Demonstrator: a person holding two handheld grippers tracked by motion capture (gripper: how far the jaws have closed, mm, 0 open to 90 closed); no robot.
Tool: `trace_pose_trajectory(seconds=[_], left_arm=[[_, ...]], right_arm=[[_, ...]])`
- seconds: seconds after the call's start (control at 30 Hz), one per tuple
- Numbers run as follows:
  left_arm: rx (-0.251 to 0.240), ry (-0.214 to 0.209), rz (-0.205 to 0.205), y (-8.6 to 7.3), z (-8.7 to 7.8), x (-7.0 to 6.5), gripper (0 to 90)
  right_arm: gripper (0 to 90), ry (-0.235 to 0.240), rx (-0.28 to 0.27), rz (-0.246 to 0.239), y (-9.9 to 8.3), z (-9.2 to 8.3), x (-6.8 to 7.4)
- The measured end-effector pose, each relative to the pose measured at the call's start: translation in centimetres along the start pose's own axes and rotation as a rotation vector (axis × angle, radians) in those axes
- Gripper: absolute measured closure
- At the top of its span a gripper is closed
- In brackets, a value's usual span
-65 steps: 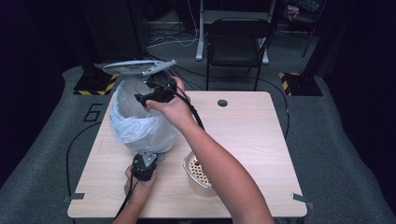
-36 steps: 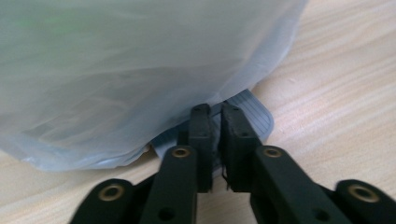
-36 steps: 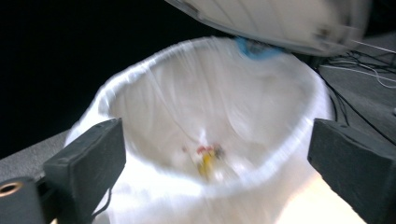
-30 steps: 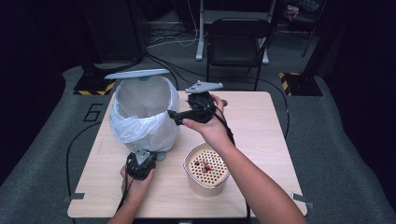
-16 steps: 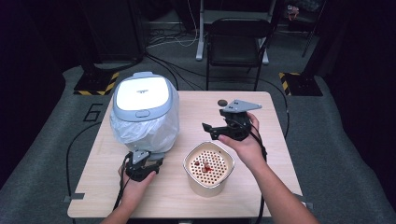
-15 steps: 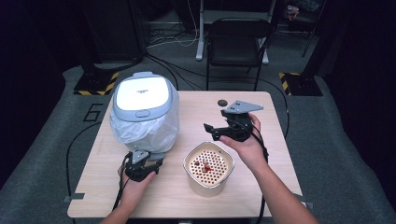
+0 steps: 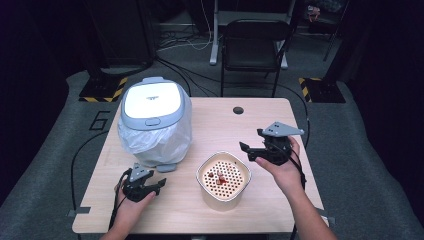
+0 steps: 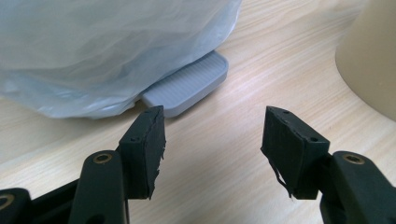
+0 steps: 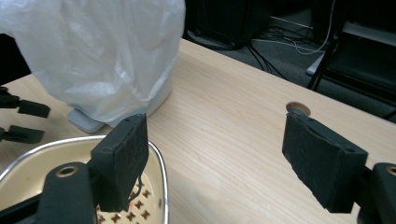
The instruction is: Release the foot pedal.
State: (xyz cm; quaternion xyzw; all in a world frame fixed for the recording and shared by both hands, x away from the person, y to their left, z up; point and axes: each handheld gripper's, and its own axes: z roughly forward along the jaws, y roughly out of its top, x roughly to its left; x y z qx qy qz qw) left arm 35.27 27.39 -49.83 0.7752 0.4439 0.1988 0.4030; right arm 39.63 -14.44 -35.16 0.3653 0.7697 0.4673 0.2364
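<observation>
A grey pedal bin (image 7: 152, 102) lined with a white plastic bag (image 8: 107, 46) stands at the table's left, its lid down. Its grey pedal (image 8: 187, 86) sticks out at the front. Just in front of the pedal and clear of it is my left gripper (image 8: 215, 126), also (image 7: 156, 186); its jaws have just been opening and stand open on nothing. A cream container (image 7: 223, 180) with a perforated insert holds a few red bits. To its right hovers my right gripper (image 7: 248, 151), also (image 9: 217, 135), open; its jaws have just been closing with nothing between them.
A round cable hole (image 7: 238, 110) lies in the wooden table (image 7: 215, 125) near its far edge. A black chair (image 7: 255, 45) stands behind the table. Cables trail from both grippers over the front edge.
The bin's lid has dropped from raised to shut. My right gripper moved from beside the bin to the right of the container and lower. The left gripper eased back from the pedal.
</observation>
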Motion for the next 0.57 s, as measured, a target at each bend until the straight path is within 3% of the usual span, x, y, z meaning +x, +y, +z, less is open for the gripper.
trace_pose_trajectory(seconds=[0.13,0.2,0.4,0.57], left_arm=[[-0.014,0.014,0.037,-0.6,-0.2,0.6,39.5],[-0.004,-0.002,-0.009,-1.0,-0.2,1.1,39.5],[0.001,0.011,-0.045,-1.4,-0.2,2.4,39.6],[-0.006,0.072,-0.072,-1.8,-0.2,3.9,36.3]], right_arm=[[22.8,-0.042,0.004,0.03,-1.6,-0.2,-1.2],[22.9,-0.052,0.005,0.052,-2.4,-0.2,-1.8],[23.0,-0.096,0.014,0.102,-5.1,-0.3,-3.0],[22.6,-0.181,0.044,0.114,-8.7,0.2,-3.9]])
